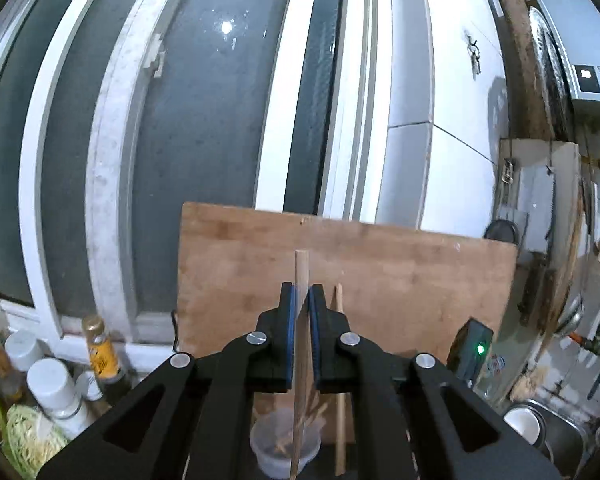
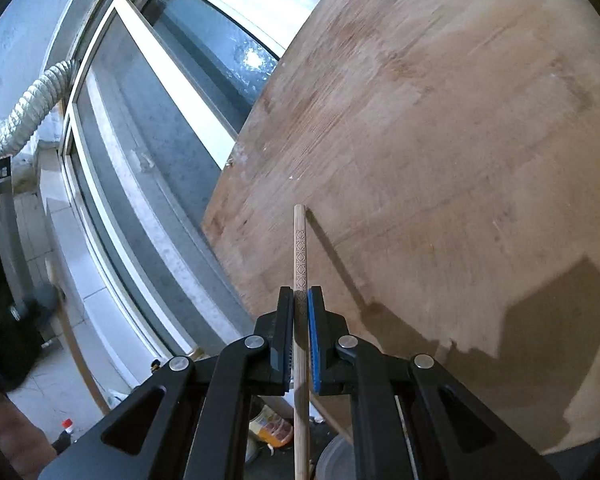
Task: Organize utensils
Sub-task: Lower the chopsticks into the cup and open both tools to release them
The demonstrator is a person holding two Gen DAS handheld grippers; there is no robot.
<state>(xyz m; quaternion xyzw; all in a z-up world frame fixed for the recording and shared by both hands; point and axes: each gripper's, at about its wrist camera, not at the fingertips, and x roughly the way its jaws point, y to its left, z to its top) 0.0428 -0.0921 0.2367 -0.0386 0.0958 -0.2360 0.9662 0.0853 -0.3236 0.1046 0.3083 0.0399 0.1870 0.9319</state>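
Between the blue pads of the left claw (image 1: pixel 303 300) a plain wooden chopstick (image 1: pixel 300 320) is sitting clamped, standing pretty much upright, its top end poking above the fingertips and its lower end hanging down over a small clear plastic tub (image 1: pixel 284 454) that's holding more sticks. Over in the right view it's the same deal: the right claw (image 2: pixel 300 302) is squeezing a second chopstick with a carved pattern (image 2: pixel 300 264) near its top, also held vertical. My guess is they're both being gripped partway down and kept upright so the lower ends can be dropped cleanly into a holder, though I can't see where that holder is from here. Another loose chopstick (image 1: pixel 340 380) is leaning just right of the left claw, against the big wooden cutting board (image 1: pixel 380 272) that's propped up against the window (image 1: pixel 180 120), probably stashed there to keep the worktop free. Further out, some bottles and white-capped jars (image 1: pixel 52 380) are crowding the left corner, and a metal sink with a bowl (image 1: pixel 540 428) is sitting off to the right. Looks like both sticks are ready to be stowed next.
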